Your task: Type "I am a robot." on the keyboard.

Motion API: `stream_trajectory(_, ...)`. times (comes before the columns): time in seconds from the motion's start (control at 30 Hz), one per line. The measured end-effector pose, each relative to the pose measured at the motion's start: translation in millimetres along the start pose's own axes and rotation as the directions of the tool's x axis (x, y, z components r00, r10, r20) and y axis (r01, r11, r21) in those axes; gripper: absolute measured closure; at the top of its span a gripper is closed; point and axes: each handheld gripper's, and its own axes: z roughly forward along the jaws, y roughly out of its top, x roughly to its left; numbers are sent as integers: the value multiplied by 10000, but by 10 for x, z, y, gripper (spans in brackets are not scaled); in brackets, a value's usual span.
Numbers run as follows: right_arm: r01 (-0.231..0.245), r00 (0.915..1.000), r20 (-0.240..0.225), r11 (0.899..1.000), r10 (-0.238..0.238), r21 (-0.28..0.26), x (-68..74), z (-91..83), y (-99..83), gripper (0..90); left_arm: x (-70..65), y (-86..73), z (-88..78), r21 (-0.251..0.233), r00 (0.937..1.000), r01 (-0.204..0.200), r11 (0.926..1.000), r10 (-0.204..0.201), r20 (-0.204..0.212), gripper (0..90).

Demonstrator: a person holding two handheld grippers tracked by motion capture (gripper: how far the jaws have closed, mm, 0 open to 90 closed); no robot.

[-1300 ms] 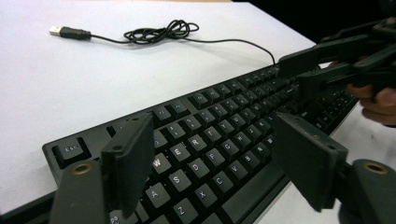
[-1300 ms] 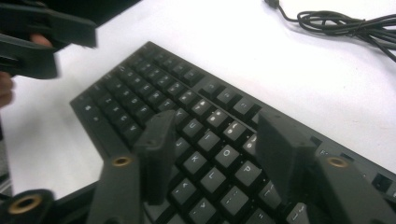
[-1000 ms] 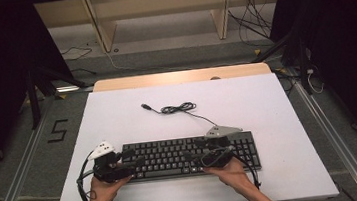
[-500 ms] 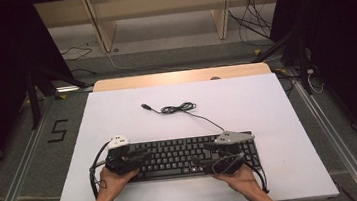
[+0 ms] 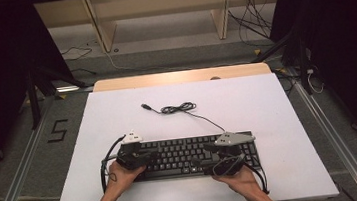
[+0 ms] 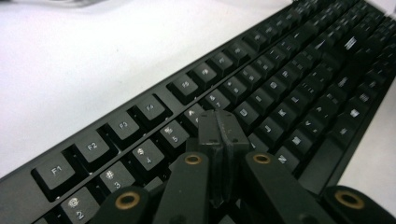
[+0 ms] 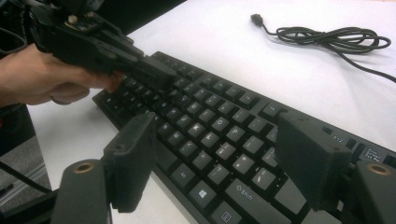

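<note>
Keyboard (image 5: pixel 187 155): flat on white table (image 5: pixel 118 117), near front edge, cable (image 5: pixel 182 108) coiled behind.
Left gripper (image 6: pixel 219 133): jaws just closed, pressed together, nothing between, tips over number row.
Right gripper (image 7: pixel 219 158): jaws wide apart, hovering above keys, gripping nothing.

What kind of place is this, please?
Probably a recording or test lab, not an office: a bare white table with one unplugged keyboard, black curtains at both sides, loose cables on the floor.
</note>
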Motion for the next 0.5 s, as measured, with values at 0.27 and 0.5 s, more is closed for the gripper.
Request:
stream_trajectory(0.27,73,10000,-37,10000,-73,-11,16,0,3,305,29,-16,39,92,9999,70,9999,-69,-106,889)
stream_trajectory(0.5,127,9999,-46,9999,-127,46,24,4,4,306,28,-27,75,219,10000,69,9997,-70,42,892)
